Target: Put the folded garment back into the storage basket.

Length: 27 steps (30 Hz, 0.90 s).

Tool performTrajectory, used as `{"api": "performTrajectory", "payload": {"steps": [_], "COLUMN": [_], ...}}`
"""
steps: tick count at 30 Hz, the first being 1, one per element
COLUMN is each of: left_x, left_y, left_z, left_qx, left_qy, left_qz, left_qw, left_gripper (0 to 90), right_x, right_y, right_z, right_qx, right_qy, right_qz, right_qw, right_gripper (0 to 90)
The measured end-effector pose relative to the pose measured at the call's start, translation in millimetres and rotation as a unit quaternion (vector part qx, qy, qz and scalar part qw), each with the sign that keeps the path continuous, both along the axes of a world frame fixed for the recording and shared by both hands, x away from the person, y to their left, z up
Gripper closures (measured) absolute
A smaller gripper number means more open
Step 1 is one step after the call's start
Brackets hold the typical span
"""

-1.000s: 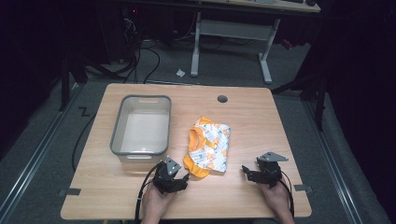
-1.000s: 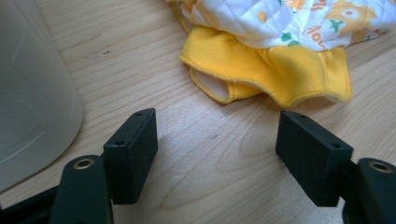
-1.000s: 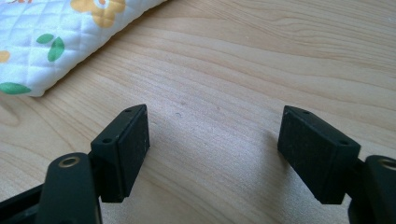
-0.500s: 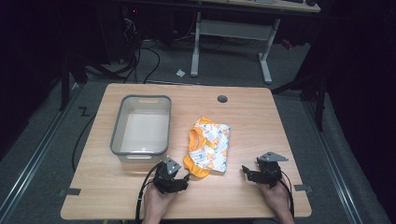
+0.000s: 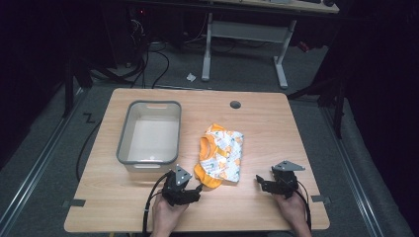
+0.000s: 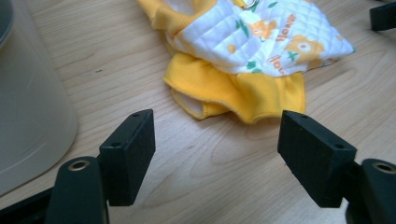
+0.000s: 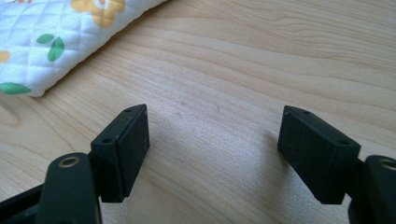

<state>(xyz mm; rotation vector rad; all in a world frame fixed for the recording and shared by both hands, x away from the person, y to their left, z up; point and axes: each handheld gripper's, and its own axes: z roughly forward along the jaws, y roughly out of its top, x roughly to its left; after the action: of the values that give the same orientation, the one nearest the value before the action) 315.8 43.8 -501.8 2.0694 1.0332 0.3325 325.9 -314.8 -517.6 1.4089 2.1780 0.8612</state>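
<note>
My left hand-held gripper sits low over the wooden table, its two black jaws spread wide with nothing between them. Just ahead lies a folded baby garment, quilted white with orange flowers and green leaves on top, its yellow trim nearest me. A pale plastic bin stands at the left, its wall near my left jaw.

Quilted cloth garment, wood-grain table
</note>
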Motion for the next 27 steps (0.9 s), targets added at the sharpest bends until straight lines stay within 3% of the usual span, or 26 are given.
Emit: {"api": "performTrajectory", "payload": {"steps": [5,12,27], "left_x": [3.1,11.0,39.5], "left_y": [-5.4,-17.4,-39.2], "left_z": [8.2,15.2,29.2], "left_qx": [-0.008,-0.002,0.009], "left_qy": [0.003,-0.002,0.002], "left_qz": [-0.012,-0.011,-0.014], "left_qw": [0.9999,0.9999,0.9999], "left_gripper": [28.0,28.3,28.6], "right_x": [0.1,0.1,-0.1], "right_y": [-0.1,-0.1,0.0], "right_z": [-0.1,-0.1,0.0], "right_qx": [0.000,0.000,0.000], "right_qy": [-0.001,-0.001,0.000], "right_qz": [0.000,0.001,0.001], "right_qw": [1.0000,1.0000,1.0000], "right_gripper": [25.1,25.1,25.1]}}
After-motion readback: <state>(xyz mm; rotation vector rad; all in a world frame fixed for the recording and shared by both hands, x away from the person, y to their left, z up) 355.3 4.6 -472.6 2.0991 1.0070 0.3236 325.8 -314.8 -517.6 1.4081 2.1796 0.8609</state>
